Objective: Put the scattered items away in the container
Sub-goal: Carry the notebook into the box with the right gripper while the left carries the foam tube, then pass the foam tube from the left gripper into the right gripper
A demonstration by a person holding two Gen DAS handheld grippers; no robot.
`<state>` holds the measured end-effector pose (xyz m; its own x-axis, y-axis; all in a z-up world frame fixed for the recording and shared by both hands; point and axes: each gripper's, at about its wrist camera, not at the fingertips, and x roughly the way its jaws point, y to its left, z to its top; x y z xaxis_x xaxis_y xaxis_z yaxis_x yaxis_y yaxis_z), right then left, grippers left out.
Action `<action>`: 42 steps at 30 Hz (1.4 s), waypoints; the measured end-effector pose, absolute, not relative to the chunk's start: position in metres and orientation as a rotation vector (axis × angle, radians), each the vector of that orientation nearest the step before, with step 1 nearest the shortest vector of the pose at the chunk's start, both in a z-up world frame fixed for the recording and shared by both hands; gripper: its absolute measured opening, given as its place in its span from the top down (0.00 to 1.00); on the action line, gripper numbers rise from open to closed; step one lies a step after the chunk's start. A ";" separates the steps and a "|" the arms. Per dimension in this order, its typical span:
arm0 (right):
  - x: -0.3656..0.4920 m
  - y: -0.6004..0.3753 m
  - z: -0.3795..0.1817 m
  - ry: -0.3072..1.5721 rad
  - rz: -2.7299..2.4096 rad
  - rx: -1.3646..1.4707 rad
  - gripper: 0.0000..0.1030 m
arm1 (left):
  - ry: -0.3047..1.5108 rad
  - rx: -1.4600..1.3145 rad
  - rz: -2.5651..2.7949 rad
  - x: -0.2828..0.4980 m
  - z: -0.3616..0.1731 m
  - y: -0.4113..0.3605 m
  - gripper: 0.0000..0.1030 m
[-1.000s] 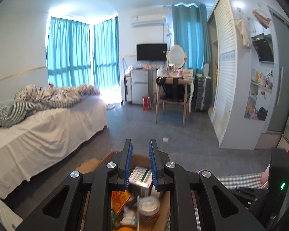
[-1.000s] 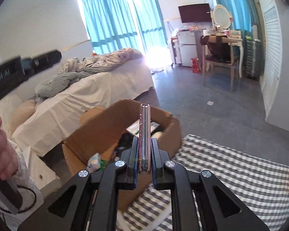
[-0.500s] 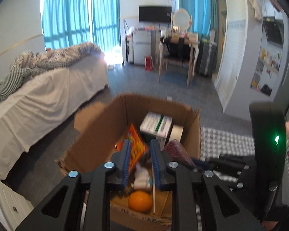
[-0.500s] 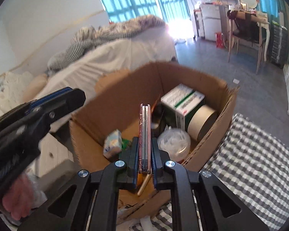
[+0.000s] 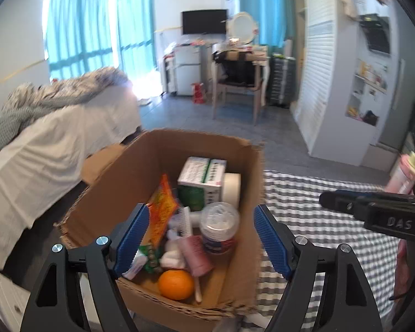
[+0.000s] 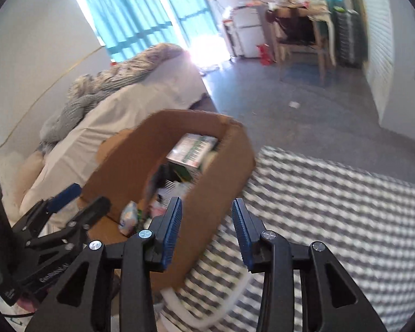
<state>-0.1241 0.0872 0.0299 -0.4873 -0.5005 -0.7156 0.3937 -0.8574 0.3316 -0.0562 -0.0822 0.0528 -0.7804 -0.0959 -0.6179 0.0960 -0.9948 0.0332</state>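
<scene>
An open cardboard box (image 5: 110, 193) stands at the left edge of a grey checked cloth (image 5: 332, 221). It holds an orange (image 5: 176, 284), a white and green carton (image 5: 203, 175), a clear tub (image 5: 220, 227), an orange snack pack (image 5: 163, 210), a pink flat item (image 5: 197, 254) and other small things. My left gripper (image 5: 200, 238) is wide open and empty, just above the box's near side. My right gripper (image 6: 207, 229) is open and empty, above the box's right wall (image 6: 221, 171). It also shows in the left wrist view (image 5: 373, 210).
A bed with white sheet (image 5: 55, 149) lies left of the box. A pink bottle (image 5: 404, 174) stands at the far right on the cloth. A chair and dressing table (image 5: 238, 83) stand across the grey floor. A white cable (image 6: 221, 304) lies on the cloth by the box.
My right gripper has opened and let go of the pink flat item, which now lies in the box; it has drawn back right. My left gripper has opened wide over the box.
</scene>
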 end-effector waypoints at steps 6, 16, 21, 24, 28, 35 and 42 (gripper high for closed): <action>-0.111 0.103 -0.008 -0.062 -2.294 1.406 0.64 | -0.066 0.958 -2.958 -0.037 0.051 -0.058 0.14; -0.097 0.085 -0.050 -0.012 -2.198 1.521 0.64 | -0.066 1.021 -2.943 -0.027 0.039 -0.048 0.14; -0.098 0.068 -0.078 0.028 -2.169 1.586 0.64 | -0.058 1.018 -2.934 -0.022 0.039 -0.055 0.14; -0.099 0.065 -0.086 0.023 -2.166 1.607 0.64 | -0.042 1.024 -2.921 -0.022 0.038 -0.062 0.13; -0.098 0.061 -0.093 0.050 -2.169 1.636 0.72 | -0.019 1.042 -2.904 -0.024 0.034 -0.069 0.13; -0.092 0.062 -0.081 0.039 -2.219 1.574 0.94 | 0.002 1.045 -2.900 -0.025 0.031 -0.075 0.13; -0.084 0.066 -0.040 -0.014 -2.237 1.452 0.94 | 0.032 1.031 -2.890 -0.025 0.031 -0.084 0.13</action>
<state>-0.0842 0.0665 -0.0401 -0.3293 -0.3886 -0.8605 0.3779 -0.8895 0.2571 -0.0253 -0.0844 0.0312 -0.7720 -0.0613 -0.6327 0.0753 -0.9971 0.0048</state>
